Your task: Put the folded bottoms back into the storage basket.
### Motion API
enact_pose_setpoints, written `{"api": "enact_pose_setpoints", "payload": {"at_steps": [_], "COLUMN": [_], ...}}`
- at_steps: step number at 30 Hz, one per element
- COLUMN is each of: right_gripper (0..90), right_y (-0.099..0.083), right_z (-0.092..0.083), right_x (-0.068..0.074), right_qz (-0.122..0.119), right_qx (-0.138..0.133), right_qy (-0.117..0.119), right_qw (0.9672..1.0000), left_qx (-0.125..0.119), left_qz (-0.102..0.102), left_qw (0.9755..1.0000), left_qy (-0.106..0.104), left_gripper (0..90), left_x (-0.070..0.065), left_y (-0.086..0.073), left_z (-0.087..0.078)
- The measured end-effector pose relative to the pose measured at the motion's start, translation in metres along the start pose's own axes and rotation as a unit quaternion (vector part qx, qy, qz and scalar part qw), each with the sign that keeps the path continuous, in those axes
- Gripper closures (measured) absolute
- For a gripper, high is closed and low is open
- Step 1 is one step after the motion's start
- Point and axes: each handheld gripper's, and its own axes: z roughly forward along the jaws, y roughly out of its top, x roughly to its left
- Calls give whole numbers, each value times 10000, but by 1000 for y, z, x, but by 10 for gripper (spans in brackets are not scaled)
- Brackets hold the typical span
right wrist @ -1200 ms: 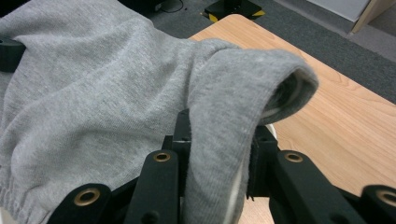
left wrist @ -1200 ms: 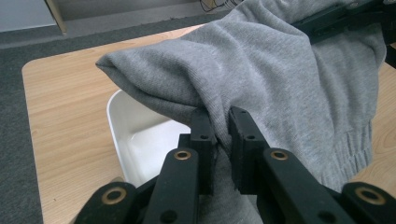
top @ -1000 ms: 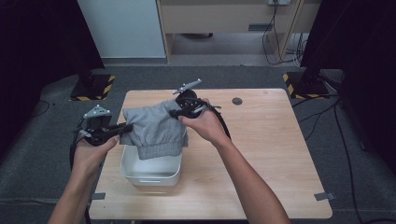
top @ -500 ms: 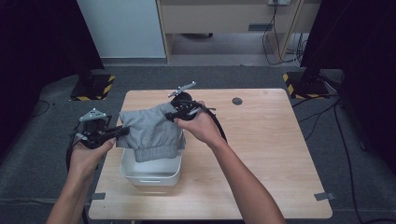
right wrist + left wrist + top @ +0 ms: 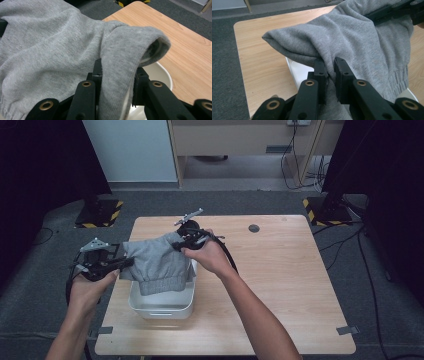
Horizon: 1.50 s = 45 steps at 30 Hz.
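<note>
Above wooden surface [image 5: 280,270] and white tub [image 5: 162,305], grey sweatpants [image 5: 157,262] stretched between left hand-held gripper [image 5: 125,263] and right hand-held gripper [image 5: 176,246], both clamped on fabric.

A hand-held gripper [image 5: 330,68] pinches a fold of a grey sweatshirt-knit garment [image 5: 359,45] between its two black jaws, the cloth bunched tight in the narrow gap. The garment hangs above a white tub [image 5: 298,71] on a pale wooden worktop [image 5: 259,55], its ribbed hem drooping at right. At top right, the other hand-held gripper [image 5: 387,12] grips the fabric's far edge.
</note>
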Motion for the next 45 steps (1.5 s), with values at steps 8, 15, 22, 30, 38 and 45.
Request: {"api": "enact_pose_setpoints", "payload": {"at_steps": [8,15,22,30,38,45], "right_gripper": [709,709,708,704,321,139], "right_y": [-1,-8,-16,-24,-38,-57], "right_z": [12,9,1,1,7,-10], "right_x": [2,0,-6,-11,-13,-30], "right_qz": [-2,-50,39,77,-79,-100], "right_qx": [130,161,130,148,423,183], "right_qy": [28,-28,-72,-90,-293,-405], "right_qw": [9999,9999,9999,9998,9986,9990], "left_qx": [48,141,191,317,541,312], "left_qz": [-82,-61,-40,-53,111,246], "left_qw": [10000,9999,9997,9993,9984,9991], "left_qy": [13,-77,-125,-164,-83,156], "left_gripper": [810,810,809,809,590,184], "left_x": [6,2,-3,-4,-4,-6], "left_y": [-7,-12,-10,-15,-22,-23], "left_z": [1,13,20,30,39,45]}}
